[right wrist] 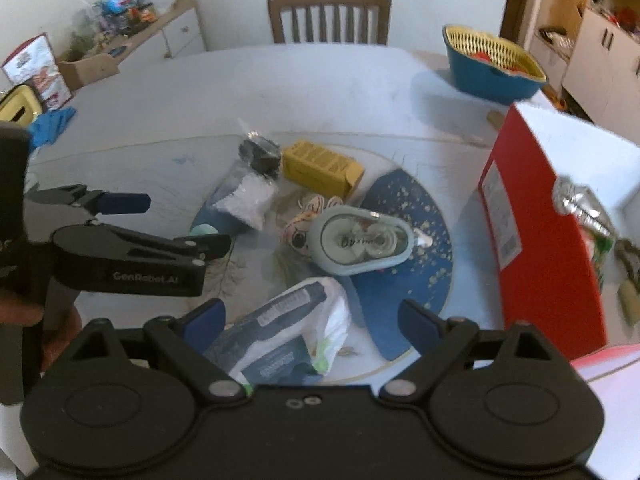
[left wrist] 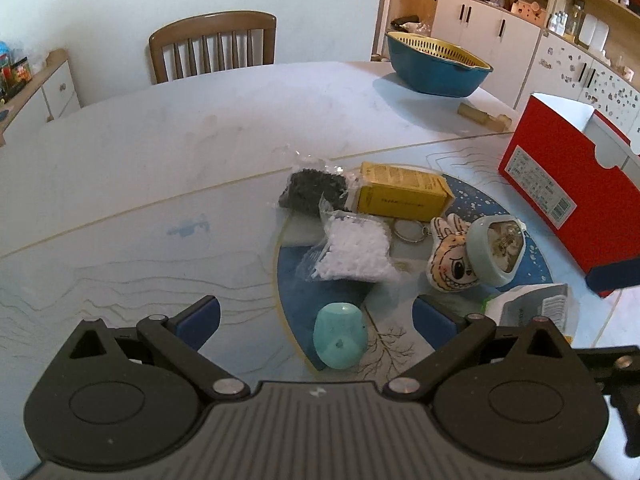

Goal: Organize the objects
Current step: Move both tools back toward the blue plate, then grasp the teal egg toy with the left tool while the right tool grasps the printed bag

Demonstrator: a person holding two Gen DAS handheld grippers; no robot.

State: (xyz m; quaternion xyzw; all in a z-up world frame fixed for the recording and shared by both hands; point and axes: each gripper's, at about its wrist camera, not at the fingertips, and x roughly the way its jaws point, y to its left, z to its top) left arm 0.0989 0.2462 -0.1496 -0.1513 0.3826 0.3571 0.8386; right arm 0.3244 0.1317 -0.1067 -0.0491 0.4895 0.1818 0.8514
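Both my claws are wide open and empty, left claw (left wrist: 316, 320) over the teal egg-shaped thing (left wrist: 340, 334), right claw (right wrist: 312, 320) over the wipes pack (right wrist: 288, 332) (I think) on the worktop (left wrist: 160, 160), so I'd drop straight down, centred, before squeezing.

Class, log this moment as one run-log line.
left tongs: open, over teal egg-shaped toy | right tongs: open, over white-and-navy plastic pouch | nothing held
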